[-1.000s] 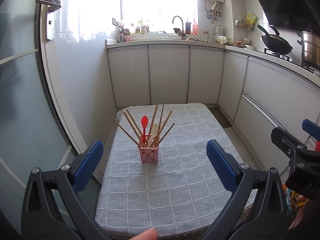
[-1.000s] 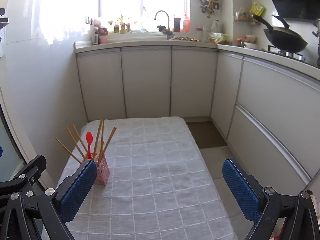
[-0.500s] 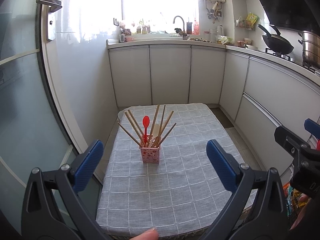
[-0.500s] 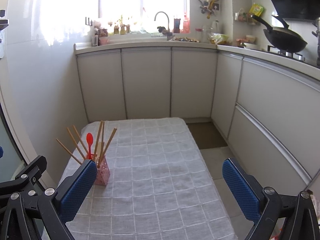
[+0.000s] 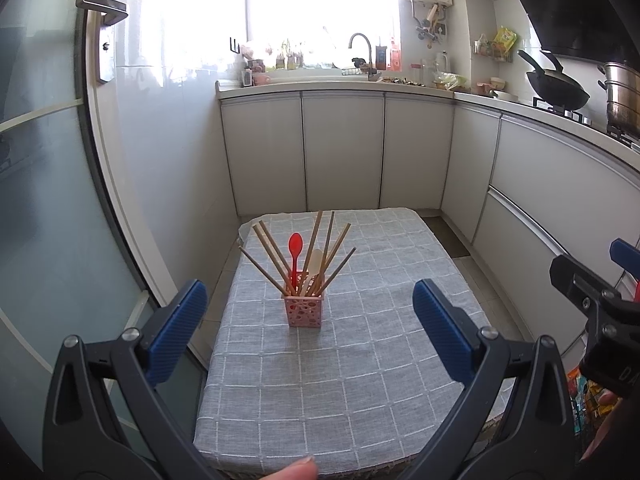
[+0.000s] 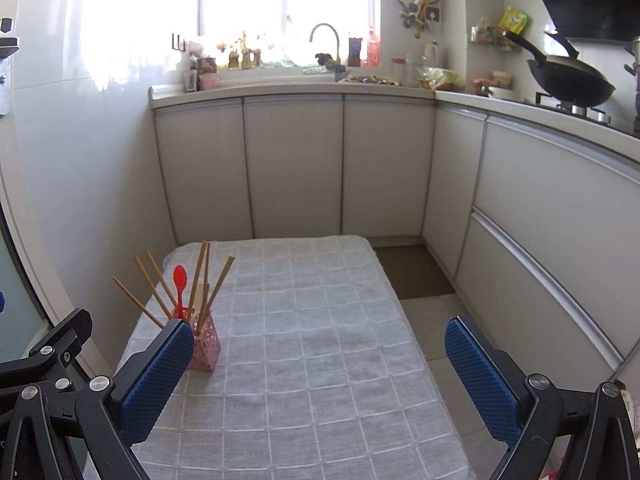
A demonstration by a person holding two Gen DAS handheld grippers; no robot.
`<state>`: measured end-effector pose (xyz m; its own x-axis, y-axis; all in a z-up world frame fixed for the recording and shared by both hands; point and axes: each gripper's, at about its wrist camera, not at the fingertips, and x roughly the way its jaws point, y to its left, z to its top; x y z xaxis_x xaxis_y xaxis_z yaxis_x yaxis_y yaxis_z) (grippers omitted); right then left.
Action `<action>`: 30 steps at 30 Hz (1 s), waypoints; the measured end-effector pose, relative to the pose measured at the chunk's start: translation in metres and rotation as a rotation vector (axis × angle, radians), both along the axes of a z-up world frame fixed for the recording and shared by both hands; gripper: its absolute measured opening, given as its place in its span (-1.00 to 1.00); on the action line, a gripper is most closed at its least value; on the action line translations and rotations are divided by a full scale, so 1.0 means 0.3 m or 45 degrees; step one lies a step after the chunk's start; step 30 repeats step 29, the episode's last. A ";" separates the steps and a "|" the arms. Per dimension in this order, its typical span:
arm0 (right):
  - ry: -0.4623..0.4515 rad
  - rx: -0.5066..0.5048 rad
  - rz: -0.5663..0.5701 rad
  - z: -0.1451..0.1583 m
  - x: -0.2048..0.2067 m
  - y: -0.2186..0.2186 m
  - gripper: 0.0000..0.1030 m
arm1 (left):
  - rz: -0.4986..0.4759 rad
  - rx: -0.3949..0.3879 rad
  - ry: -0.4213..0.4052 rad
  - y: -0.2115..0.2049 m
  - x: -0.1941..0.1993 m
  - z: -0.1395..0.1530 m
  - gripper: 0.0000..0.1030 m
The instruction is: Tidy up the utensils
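Pink holder (image 5: pixel 304 311) stands at twelve o'clock of your left claw (image 5: pixel 306 328), whose blue pads are spread wide and empty; chopsticks (image 5: pixel 316 250), red spoon (image 5: pixel 295 254) and a pale spoon stand inside it.

From the right view, your right claw (image 6: pixel 320 380) is spread too, the holder at nine o'clock on the grey-clothed worktop (image 6: pixel 320 360). Nothing looks loose, so back off without bumping it.

The right gripper's blue pad (image 6: pixel 158 380) hides the pink holder's (image 6: pixel 206 346) left side. A steel pot (image 5: pixel 622 98) is cut off by the frame edge; windowsill bottles (image 5: pixel 288 60) blur in glare.
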<state>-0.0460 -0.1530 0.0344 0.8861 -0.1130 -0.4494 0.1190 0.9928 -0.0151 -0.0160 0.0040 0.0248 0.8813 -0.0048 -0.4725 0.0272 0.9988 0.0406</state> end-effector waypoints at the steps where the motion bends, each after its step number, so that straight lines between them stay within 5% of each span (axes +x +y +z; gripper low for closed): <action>1: 0.000 -0.001 -0.001 0.000 0.000 0.000 1.00 | 0.000 0.001 -0.001 0.001 0.000 0.000 0.99; 30: 0.007 0.003 -0.010 -0.003 0.001 -0.006 1.00 | -0.022 -0.035 -0.004 0.015 0.003 0.001 0.99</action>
